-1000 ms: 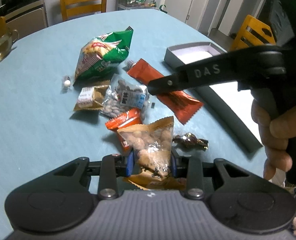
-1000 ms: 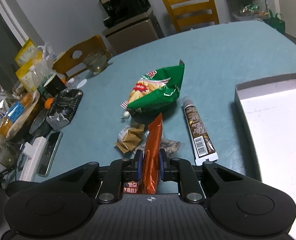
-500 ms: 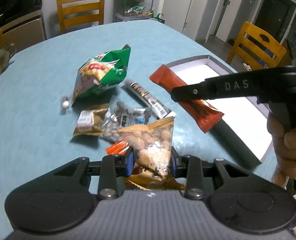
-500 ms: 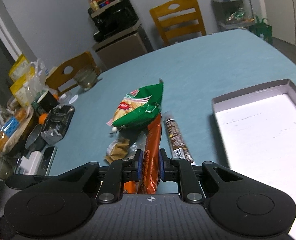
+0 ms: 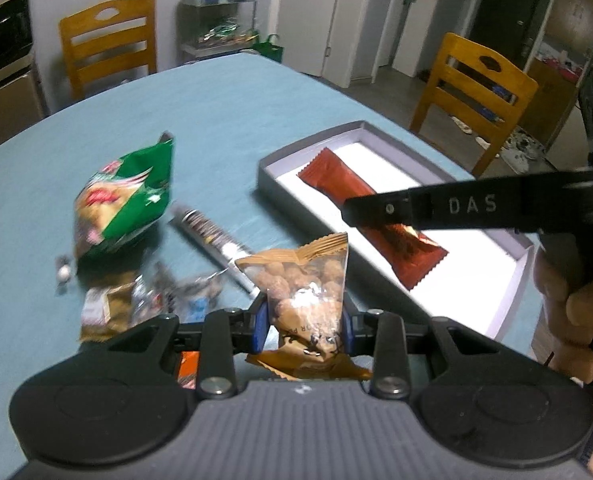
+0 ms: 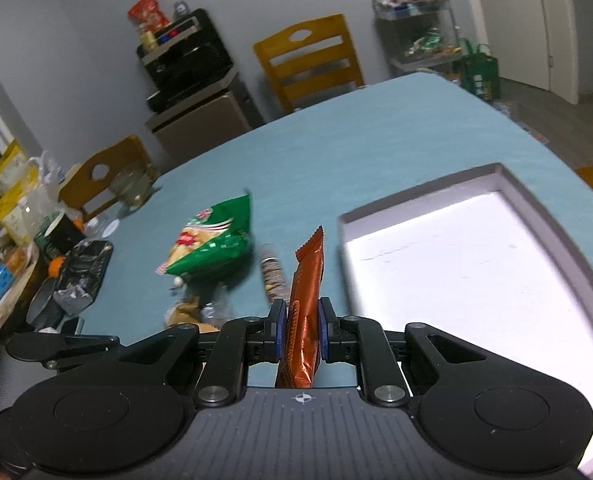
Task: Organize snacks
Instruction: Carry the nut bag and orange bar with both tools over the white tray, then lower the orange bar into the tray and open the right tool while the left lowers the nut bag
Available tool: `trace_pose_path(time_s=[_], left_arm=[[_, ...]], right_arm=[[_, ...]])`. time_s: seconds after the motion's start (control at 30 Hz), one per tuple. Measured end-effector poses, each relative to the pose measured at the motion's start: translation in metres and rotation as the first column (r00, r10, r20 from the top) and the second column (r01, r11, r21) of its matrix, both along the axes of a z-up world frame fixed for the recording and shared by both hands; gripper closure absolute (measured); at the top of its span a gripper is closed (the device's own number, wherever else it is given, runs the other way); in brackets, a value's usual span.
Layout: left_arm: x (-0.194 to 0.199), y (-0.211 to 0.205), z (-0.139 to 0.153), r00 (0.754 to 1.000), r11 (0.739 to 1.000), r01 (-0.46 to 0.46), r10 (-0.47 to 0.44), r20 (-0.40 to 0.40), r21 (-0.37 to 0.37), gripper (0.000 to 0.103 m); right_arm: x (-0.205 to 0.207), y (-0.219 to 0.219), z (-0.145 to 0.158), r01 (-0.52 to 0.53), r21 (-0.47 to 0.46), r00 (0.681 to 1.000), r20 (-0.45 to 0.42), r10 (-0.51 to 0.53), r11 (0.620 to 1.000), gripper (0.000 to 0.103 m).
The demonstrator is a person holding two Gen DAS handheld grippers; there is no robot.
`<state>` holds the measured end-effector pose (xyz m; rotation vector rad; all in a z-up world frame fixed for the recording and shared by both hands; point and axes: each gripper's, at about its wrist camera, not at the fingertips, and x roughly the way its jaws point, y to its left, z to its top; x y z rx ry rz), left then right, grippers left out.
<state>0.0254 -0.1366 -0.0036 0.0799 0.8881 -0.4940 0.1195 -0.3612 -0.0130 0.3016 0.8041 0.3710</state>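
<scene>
My left gripper (image 5: 303, 320) is shut on a clear bag of coated peanuts (image 5: 304, 280), held up above the blue table. My right gripper (image 6: 302, 330) is shut on an orange-red snack bar (image 6: 306, 288) that points forward. From the left wrist view the right gripper (image 5: 360, 212) comes in from the right, and the bar (image 5: 348, 184) shows against the white floor of the grey tray (image 5: 296, 152). From the right wrist view the bar stands just left of the tray's (image 6: 416, 192) left wall.
A green chip bag (image 5: 124, 200), a cookie tube (image 5: 212, 236) and several small packets (image 5: 108, 308) lie on the table to the left. A person's hand (image 5: 568, 296) holds the right gripper. Wooden chairs (image 5: 476, 92) ring the table. Clutter (image 6: 36, 248) crowds the far left edge.
Both grippers have moved right towards the tray, each still holding its packet. The peanut bag has left the pile and the bar now shows over the tray.
</scene>
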Motion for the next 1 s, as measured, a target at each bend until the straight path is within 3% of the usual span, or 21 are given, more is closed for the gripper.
trace_pose_path(time_s=[0.43, 1.0], left_arm=[[0.011, -0.048, 0.0, 0.995, 0.995, 0.098, -0.098, -0.002, -0.004, 0.071], [0.024, -0.111, -0.012, 0.97, 0.97, 0.244, -0.244, -0.015, -0.014, 0.071]], right_arm=[[-0.003, -0.048, -0.006, 0.108, -0.006, 0.994, -0.005, -0.108, 0.994, 0.085], [-0.017, -0.097, -0.02, 0.241, -0.041, 0.969, -0.039, -0.242, 0.97, 0.085]])
